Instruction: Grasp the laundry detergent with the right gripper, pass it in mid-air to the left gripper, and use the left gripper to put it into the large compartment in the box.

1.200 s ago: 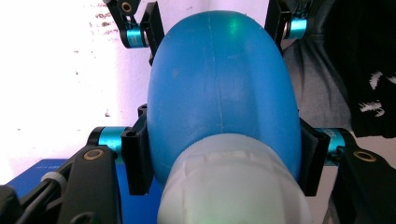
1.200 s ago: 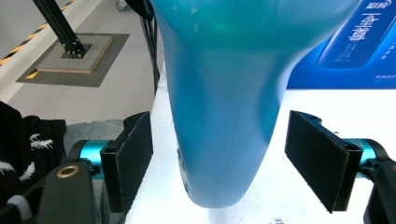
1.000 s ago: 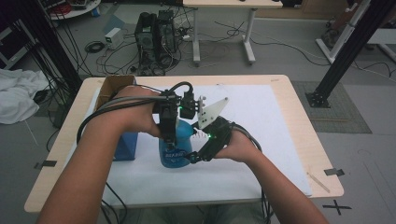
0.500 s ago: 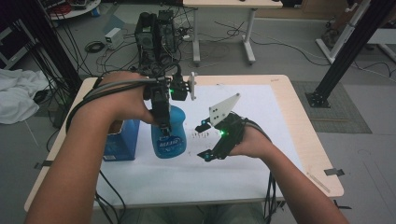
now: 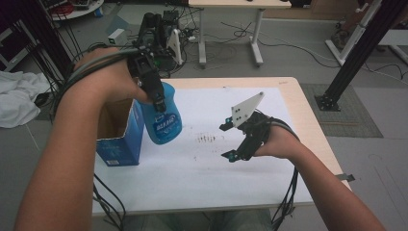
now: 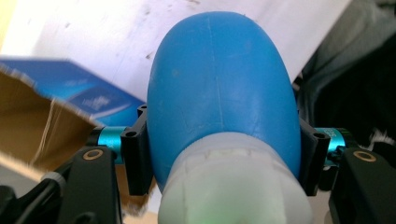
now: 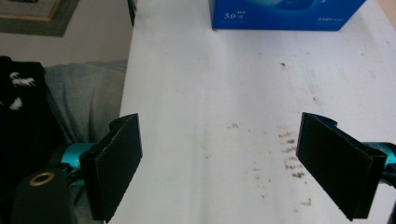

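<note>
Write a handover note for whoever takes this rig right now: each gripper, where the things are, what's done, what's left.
Left gripper: shut on the blue bottle, held off the table beside the open blue box; its jaws clamp the bottle's sides.
Right gripper: its jaws have just been opening, nothing between them; it hovers over the white sheet.
Done: the bottle is lifted and in the left gripper alone.
Left: probably lower the bottle into the box's open top, though that is a guess. Keep the right gripper clear of the stained patch area while the left moves.
</note>
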The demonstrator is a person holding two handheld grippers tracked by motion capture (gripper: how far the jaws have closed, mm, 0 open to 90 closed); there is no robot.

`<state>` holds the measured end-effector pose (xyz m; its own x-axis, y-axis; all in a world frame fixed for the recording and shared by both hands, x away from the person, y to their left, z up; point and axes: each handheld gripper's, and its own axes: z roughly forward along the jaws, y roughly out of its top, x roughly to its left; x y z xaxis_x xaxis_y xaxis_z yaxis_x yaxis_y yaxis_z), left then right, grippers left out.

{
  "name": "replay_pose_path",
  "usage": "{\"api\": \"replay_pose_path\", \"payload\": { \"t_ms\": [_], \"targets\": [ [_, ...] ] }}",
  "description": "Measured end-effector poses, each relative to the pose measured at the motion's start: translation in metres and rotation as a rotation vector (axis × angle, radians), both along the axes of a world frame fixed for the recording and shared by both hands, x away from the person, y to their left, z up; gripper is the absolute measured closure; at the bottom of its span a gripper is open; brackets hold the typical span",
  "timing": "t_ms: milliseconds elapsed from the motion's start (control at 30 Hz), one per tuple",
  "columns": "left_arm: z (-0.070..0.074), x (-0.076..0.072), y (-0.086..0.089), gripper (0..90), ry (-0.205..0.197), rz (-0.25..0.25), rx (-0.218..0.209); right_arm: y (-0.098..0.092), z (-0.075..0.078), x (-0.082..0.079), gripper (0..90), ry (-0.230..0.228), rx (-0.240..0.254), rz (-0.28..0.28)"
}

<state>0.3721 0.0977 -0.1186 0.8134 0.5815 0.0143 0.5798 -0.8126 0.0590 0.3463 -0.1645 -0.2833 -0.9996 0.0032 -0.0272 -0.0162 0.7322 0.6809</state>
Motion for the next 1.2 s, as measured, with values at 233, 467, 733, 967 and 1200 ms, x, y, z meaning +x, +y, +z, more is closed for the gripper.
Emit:
{"api": "replay_pose_path", "payload": {
  "t_ms": [233, 467, 733, 967, 1200],
  "targets": [
    [0.014, 0.009, 0.03, 37.3, -0.017, 0.23, -0.048, -0.005, 0.001, -0.001, 13.6, -0.02, -0.008, 0.001],
    [0.017, 0.011, 0.064, 37.3, -0.059, 0.457, -0.081, -0.002, -0.002, -0.002, 13.6, -0.023, -0.026, 0.012],
    [0.018, 0.012, 0.09, 37.3, -0.073, 0.519, -0.047, 0.001, -0.004, -0.002, 13.6, -0.02, -0.041, 0.011],
    [0.018, 0.018, 0.106, 37.4, -0.065, 0.509, -0.019, 0.002, -0.006, -0.001, 13.6, -0.017, -0.05, 0.002],
    [0.013, 0.028, 0.121, 37.4, -0.052, 0.49, -0.008, 0.002, -0.007, -0.001, 13.6, -0.007, -0.055, -0.021]
  ]
}}
